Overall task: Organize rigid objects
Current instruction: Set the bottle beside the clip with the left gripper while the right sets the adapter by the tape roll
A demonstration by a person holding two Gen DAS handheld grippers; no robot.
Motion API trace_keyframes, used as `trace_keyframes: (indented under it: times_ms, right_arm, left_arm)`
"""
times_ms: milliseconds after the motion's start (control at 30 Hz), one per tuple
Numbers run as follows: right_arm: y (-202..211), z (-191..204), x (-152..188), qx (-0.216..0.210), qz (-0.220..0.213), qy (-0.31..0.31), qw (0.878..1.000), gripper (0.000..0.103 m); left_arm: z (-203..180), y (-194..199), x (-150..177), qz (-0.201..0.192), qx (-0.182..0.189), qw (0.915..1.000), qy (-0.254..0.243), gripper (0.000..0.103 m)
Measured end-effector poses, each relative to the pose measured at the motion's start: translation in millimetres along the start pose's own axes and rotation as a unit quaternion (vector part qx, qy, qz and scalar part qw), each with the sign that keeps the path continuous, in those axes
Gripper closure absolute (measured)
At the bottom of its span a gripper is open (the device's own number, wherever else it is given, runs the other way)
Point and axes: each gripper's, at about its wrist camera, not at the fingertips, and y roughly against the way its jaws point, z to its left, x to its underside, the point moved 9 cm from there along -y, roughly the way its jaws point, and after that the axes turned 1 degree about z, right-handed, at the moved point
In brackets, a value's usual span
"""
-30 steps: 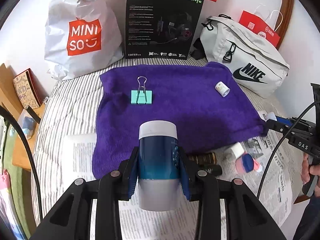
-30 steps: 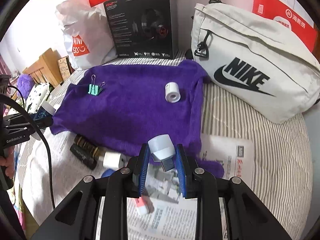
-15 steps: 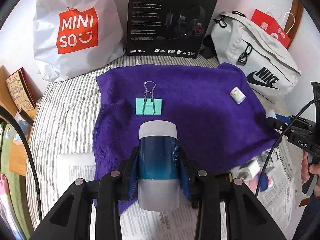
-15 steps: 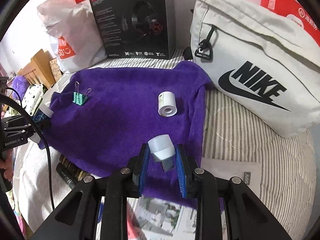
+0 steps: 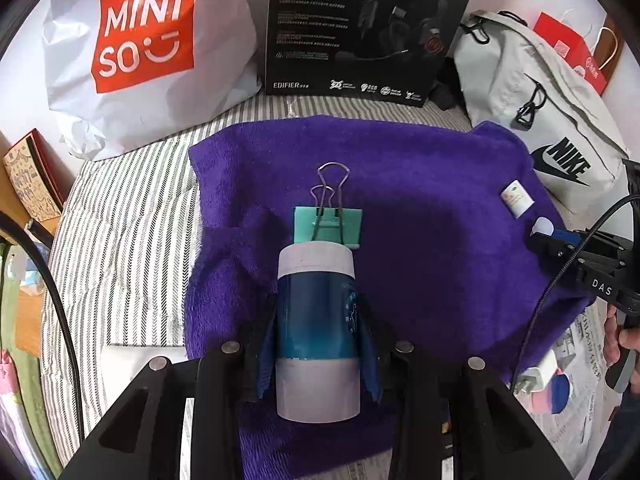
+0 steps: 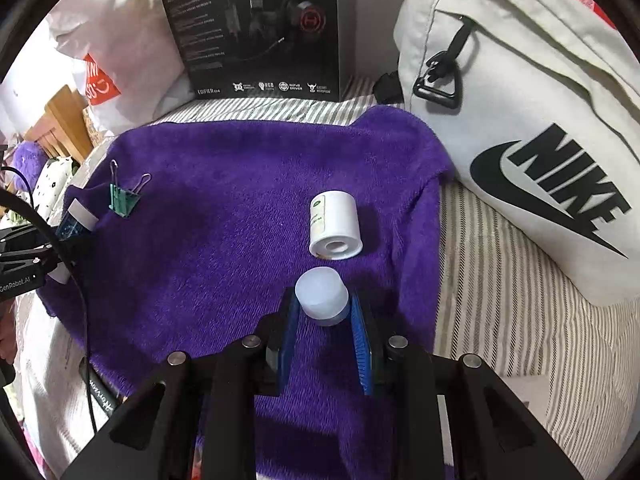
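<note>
My left gripper (image 5: 316, 320) is shut on a blue bottle with white caps (image 5: 316, 312), held above the purple towel (image 5: 420, 264) just short of a teal binder clip (image 5: 328, 224). My right gripper (image 6: 323, 312) is shut on a small white-capped item (image 6: 321, 295), over the towel (image 6: 224, 248) just short of a white tape roll (image 6: 335, 224). The roll also shows in the left wrist view (image 5: 517, 199), and the clip in the right wrist view (image 6: 124, 198). Each gripper appears in the other's view: the right (image 5: 544, 230), the left (image 6: 76, 220).
At the back stand a Miniso bag (image 5: 140, 48), a black headset box (image 5: 360, 28) and a grey Nike bag (image 6: 540, 128). A white charger and pink-blue item (image 5: 548, 384) lie on newspaper right of the towel. Dark tubes (image 6: 100, 392) lie at the towel's left front.
Both grippers have moved forward over the towel with their loads. The clip and the tape roll now lie much closer to the fingertips.
</note>
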Motion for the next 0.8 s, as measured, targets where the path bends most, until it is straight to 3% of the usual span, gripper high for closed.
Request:
trace_keyframes:
  times_ms: [300,600,800]
  right_arm:
    - [-14.5,-5.3,-0.7,0.002,0.005,0.0,1.0,0.078]
    - [-15.3,-4.6,-1.2,0.001,-0.001,0.011,1.0,0.078]
    - [-11.7,0.7,2.3,-0.019,0.001,0.017,1.0,0.064]
  left_arm:
    - [-4.5,-9.2,-4.9,0.005,-0.003,0.9999,-0.013,0.069]
    - [-10.5,-15.1,-4.8,0.009,-0.043,0.9981,-0.042,0.068]
    - [-10.0,-14.4,-2.1,0.011,-0.047,0.9981,-0.039,0.066]
